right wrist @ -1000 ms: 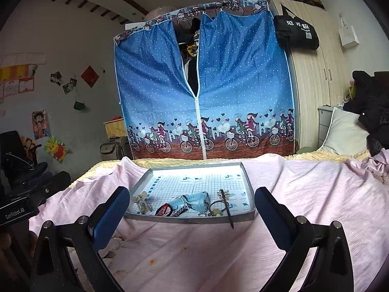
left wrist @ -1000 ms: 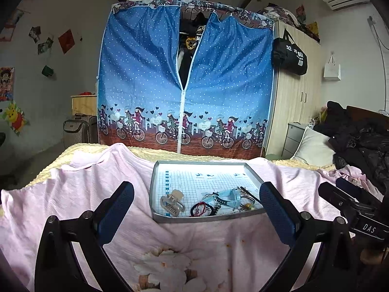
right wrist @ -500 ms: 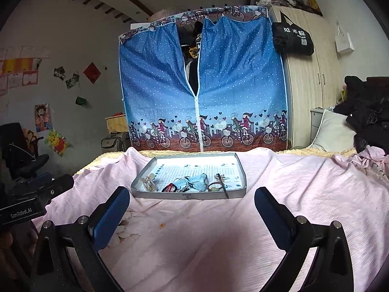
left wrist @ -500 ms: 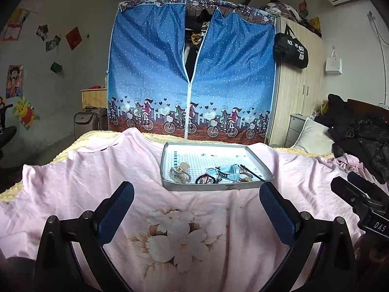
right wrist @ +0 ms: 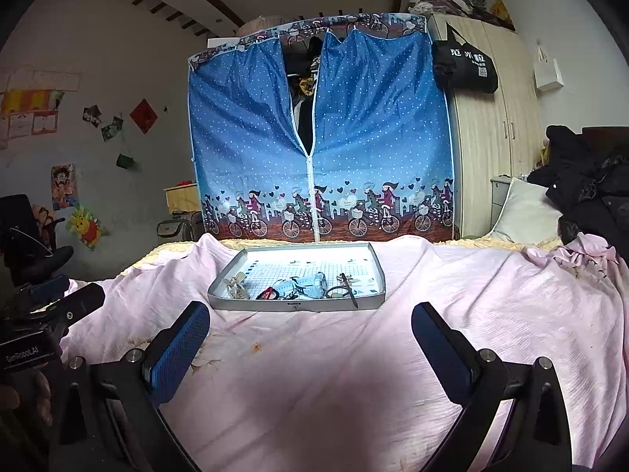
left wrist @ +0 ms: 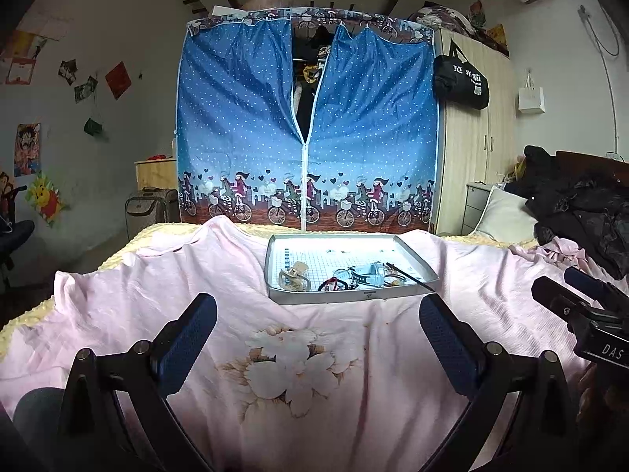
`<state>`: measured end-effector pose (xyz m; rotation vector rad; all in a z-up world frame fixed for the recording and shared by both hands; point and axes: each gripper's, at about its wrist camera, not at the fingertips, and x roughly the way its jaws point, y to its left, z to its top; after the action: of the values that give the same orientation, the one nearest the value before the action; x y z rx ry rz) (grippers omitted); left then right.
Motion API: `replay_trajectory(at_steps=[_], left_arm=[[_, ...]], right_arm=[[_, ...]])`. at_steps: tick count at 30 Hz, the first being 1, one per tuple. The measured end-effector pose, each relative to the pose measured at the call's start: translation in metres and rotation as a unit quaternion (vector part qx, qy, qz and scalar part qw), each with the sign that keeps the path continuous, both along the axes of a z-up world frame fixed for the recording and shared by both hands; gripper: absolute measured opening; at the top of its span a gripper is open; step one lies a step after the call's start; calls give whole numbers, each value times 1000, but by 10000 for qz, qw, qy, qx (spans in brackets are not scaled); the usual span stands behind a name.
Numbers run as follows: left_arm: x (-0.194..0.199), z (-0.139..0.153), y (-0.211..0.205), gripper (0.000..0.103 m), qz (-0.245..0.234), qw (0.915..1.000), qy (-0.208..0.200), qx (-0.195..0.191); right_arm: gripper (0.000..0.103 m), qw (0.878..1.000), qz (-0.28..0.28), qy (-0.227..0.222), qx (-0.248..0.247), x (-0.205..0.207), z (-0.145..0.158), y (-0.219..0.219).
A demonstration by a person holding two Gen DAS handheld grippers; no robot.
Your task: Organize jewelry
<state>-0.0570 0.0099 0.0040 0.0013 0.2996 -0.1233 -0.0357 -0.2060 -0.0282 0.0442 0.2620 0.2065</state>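
A grey metal tray (left wrist: pixel 429 271) (right wrist: pixel 220 284) lies on a pink bedspread (left wrist: pixel 118 299) (right wrist: pixel 452 275), well ahead of both grippers. Along its near side sit a beige hair claw clip (left wrist: pixel 295 276) (right wrist: pixel 235 286), a red and black band (left wrist: pixel 333 284) (right wrist: pixel 268 294), a light blue watch (left wrist: pixel 367 275) (right wrist: pixel 310 283) and a thin dark pin (left wrist: pixel 409 276) (right wrist: pixel 349 290) that overhangs the front rim. My left gripper (left wrist: pixel 317 334) is open and holds nothing. My right gripper (right wrist: pixel 310 340) is also open with nothing in it, low over the bedspread.
A blue zip wardrobe (left wrist: pixel 306 137) stands behind the bed, with a wooden cupboard (left wrist: pixel 471 149) to its right. Dark clothes (left wrist: pixel 582 208) and a pillow (left wrist: pixel 503 212) lie at the right. The right gripper's body (left wrist: pixel 589 322) shows at the left wrist view's right edge.
Both grippers have drawn back from the tray, which now looks smaller and farther away. More of the flowered bedspread shows in front. Both grippers stay open.
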Motion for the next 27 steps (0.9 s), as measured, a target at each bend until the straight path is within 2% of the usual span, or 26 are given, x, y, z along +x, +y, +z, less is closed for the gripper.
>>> replay_trajectory(at_steps=[27], left_arm=[[1, -4, 2, 101, 83, 9999, 83, -32]], right_arm=[[103, 9999, 85, 50, -134, -1, -2, 4]])
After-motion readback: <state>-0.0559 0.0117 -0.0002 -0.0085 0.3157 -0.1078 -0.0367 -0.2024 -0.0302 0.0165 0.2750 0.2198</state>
